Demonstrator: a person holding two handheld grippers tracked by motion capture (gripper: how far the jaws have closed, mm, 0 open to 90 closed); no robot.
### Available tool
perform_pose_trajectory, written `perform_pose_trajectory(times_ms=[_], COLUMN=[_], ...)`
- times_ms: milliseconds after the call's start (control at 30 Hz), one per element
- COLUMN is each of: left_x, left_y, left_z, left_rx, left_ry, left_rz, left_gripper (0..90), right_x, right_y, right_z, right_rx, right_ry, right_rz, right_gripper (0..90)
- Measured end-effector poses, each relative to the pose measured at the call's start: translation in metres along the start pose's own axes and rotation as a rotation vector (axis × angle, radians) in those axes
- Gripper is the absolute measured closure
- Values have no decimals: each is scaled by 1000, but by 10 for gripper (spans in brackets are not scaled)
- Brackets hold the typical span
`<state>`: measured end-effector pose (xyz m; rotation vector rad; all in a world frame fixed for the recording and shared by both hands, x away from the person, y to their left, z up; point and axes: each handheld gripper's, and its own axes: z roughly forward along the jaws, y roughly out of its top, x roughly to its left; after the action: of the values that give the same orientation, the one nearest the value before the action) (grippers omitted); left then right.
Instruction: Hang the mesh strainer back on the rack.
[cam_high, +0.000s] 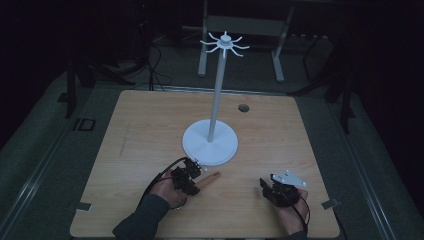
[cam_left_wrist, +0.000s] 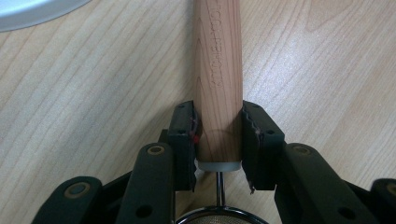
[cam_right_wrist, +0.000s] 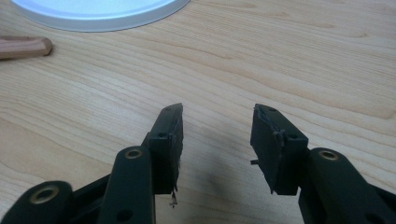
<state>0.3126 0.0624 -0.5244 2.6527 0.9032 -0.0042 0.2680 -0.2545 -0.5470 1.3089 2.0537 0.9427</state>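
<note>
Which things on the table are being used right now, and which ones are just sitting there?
In use:
- wooden handle of a small strainer, squeezed between the left gripper fingers
- white hanging stand, close beside it, probably where it goes

Just there:
- right gripper, open and holding nothing
- dark round hole in the table

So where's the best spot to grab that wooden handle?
Probably low on the handle, near the metal collar, as the left gripper does now: jaws shut on its two long sides, coming in along its length from the strainer end. The handle is straight, round and lies flat on the table, so the sides are open to pinch.
</note>
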Motion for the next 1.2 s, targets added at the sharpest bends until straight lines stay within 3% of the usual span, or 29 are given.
perform_pose_trajectory(times_ms=[433,967,1200], left_x=[4,4,4], left_y=[-1,-5,-7], left_z=[-10,-31,-40], left_rx=[-70,-216,-268], left_ry=[26,72,87], left_rz=[-34,-80,-103], left_gripper=[687,687,687], right_x=[-1,-4,-12], right_y=[0,0,-1], right_z=[-2,-4,-1], right_rx=[-21,-64,-81], right_ry=[-14,-36,-47], right_rz=[-1,8,9], right_gripper=[527,491,478])
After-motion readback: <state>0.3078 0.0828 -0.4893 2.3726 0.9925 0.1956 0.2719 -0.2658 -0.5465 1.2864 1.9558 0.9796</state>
